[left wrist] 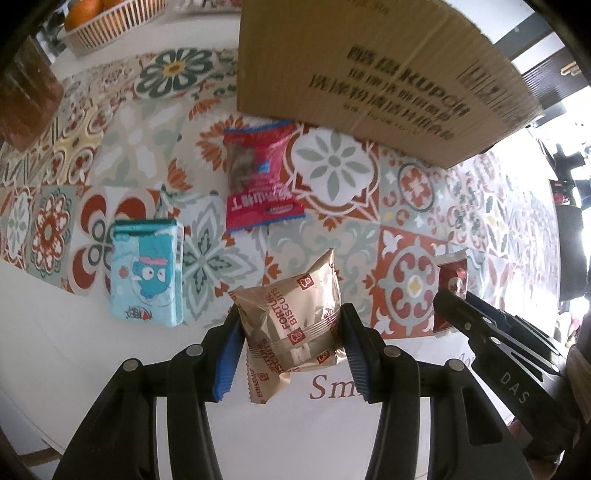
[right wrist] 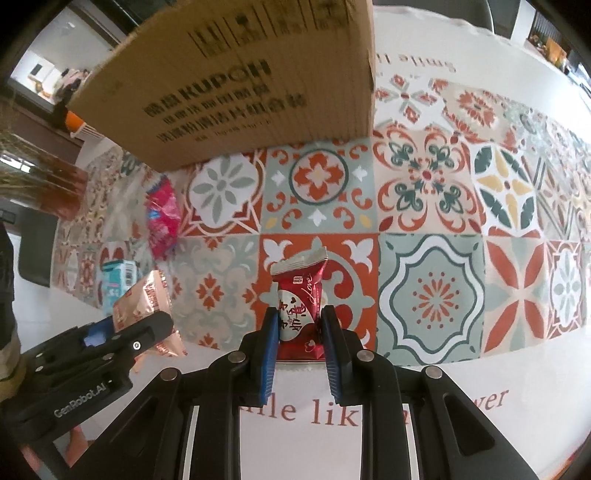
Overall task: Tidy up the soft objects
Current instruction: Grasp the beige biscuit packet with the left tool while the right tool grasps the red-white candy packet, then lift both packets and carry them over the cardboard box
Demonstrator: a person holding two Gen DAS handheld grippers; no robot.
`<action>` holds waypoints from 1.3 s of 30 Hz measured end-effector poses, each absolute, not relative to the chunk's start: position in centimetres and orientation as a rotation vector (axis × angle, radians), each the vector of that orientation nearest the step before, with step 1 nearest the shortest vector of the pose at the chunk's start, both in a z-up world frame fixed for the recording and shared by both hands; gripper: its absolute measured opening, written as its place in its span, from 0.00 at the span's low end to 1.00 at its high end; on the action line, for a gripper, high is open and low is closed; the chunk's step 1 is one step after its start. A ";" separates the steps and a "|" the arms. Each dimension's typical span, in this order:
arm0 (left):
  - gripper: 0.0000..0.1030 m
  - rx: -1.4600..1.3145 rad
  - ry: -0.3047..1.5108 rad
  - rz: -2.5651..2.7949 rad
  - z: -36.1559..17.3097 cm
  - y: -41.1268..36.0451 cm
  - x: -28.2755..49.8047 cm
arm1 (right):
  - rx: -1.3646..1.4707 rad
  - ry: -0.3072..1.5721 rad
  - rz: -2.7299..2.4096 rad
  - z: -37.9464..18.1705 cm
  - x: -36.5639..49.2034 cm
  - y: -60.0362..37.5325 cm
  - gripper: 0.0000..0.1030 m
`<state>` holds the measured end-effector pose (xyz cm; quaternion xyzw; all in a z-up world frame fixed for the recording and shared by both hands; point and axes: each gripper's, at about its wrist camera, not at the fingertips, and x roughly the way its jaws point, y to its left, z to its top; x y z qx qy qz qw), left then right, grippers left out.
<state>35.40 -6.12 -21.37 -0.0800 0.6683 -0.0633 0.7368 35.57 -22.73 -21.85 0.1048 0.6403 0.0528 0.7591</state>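
Note:
My left gripper (left wrist: pixel 291 332) is shut on a gold biscuit packet (left wrist: pixel 291 314), held just above the patterned tablecloth; the same packet (right wrist: pixel 142 299) shows at the left of the right wrist view. My right gripper (right wrist: pixel 299 325) is shut on a small dark red snack packet (right wrist: pixel 301 306), lifted off the cloth; that packet (left wrist: pixel 452 280) shows at the right of the left wrist view, behind the right gripper's black body. A pink-red snack bag (left wrist: pixel 258 177) and a light blue tissue pack (left wrist: pixel 147 269) lie flat on the cloth. A cardboard box (left wrist: pixel 369 70) stands behind them.
The patterned tablecloth (right wrist: pixel 424 280) spreads right of the box (right wrist: pixel 240 85). A wicker basket with oranges (left wrist: pixel 107 22) sits at the far left. A brown object (left wrist: pixel 26 96) stands at the left edge. The pink-red bag (right wrist: pixel 162 218) and tissue pack (right wrist: pixel 116 284) lie left of my right gripper.

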 end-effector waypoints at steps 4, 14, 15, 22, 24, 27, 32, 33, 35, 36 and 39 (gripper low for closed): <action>0.49 -0.164 1.428 -0.154 -19.7 -5.8 35.5 | 0.229 1.366 0.127 -20.5 35.6 -22.8 0.24; 0.49 -0.141 1.324 -0.183 -15.7 -5.5 35.6 | 0.226 1.288 0.140 -17.4 35.7 -22.2 0.24; 0.49 -0.135 1.313 -0.182 -15.4 -5.7 35.7 | 0.223 1.277 0.141 -16.9 35.8 -22.2 0.24; 0.49 -0.102 1.242 -0.188 -13.2 -5.8 36.1 | 0.224 1.224 0.147 -14.9 35.9 -22.1 0.24; 0.49 -0.097 1.228 -0.192 -12.8 -5.9 36.2 | 0.223 1.209 0.149 -14.3 36.0 -22.0 0.24; 0.49 -0.090 1.205 -0.198 -11.9 -6.0 36.4 | 0.225 1.188 0.154 -13.6 36.1 -21.9 0.24; 0.49 -0.084 1.173 -0.210 -10.6 -6.0 36.7 | 0.229 1.153 0.161 -12.3 36.3 -21.8 0.24; 0.49 -0.083 1.166 -0.211 -10.3 -6.0 36.7 | 0.230 1.146 0.162 -12.0 36.3 -21.8 0.24; 0.49 -0.080 1.151 -0.214 -9.7 -6.0 36.8 | 0.231 1.133 0.164 -11.5 36.5 -21.8 0.24; 0.49 -0.077 1.144 -0.216 -9.5 -6.0 36.8 | 0.231 1.125 0.166 -11.2 36.5 -21.8 0.24; 0.49 -0.072 1.125 -0.221 -8.7 -6.1 37.0 | 0.231 1.104 0.171 -10.3 36.6 -21.8 0.24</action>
